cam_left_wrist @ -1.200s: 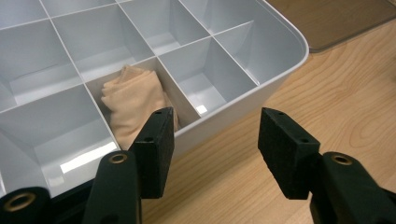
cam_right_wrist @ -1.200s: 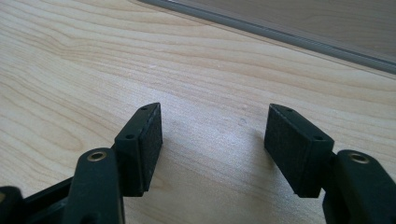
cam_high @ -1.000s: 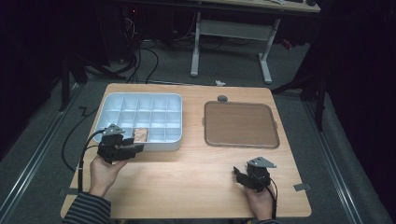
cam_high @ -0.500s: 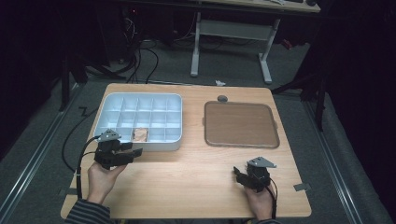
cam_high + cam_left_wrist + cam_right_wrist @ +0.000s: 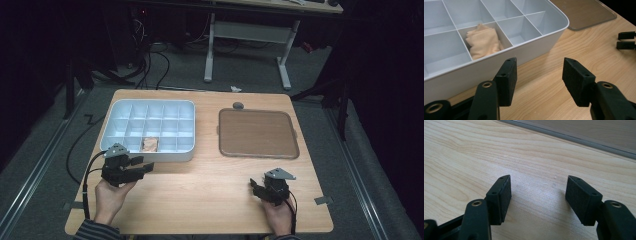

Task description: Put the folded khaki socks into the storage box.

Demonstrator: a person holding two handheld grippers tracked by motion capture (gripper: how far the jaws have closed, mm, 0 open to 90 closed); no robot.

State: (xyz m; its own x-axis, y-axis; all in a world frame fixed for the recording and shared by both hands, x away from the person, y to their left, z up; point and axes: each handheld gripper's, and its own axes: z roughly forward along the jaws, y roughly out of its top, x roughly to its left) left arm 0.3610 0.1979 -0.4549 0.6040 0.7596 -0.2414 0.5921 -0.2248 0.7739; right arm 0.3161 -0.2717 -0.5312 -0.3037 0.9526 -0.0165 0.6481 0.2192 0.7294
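Note:
A white compartment tray (image 5: 115, 109) sits on the left of the wooden table. A folded tan cloth (image 5: 149, 145) lies in one of its front-row compartments. My left gripper (image 5: 144, 166) hovers just in front of the tray's near wall, open and empty. In the left gripper view the cloth (image 5: 482, 41) rests in its cell beyond the tray rim (image 5: 544, 35), apart from the left gripper (image 5: 539, 72). My right gripper (image 5: 255, 187) sits near the front right, open with nothing in it. In the right gripper view the right gripper (image 5: 538, 192) stands over bare wood.
A flat brown tray (image 5: 257, 134) lies on the right half of the table, its edge (image 5: 599, 130) just beyond my right gripper. A small dark knob (image 5: 238, 105) sits behind it. Bare wood (image 5: 200, 185) spans the space between the two grippers.
My left gripper has drawn back from the tray's front wall toward the table's near edge. The right gripper has stayed put.

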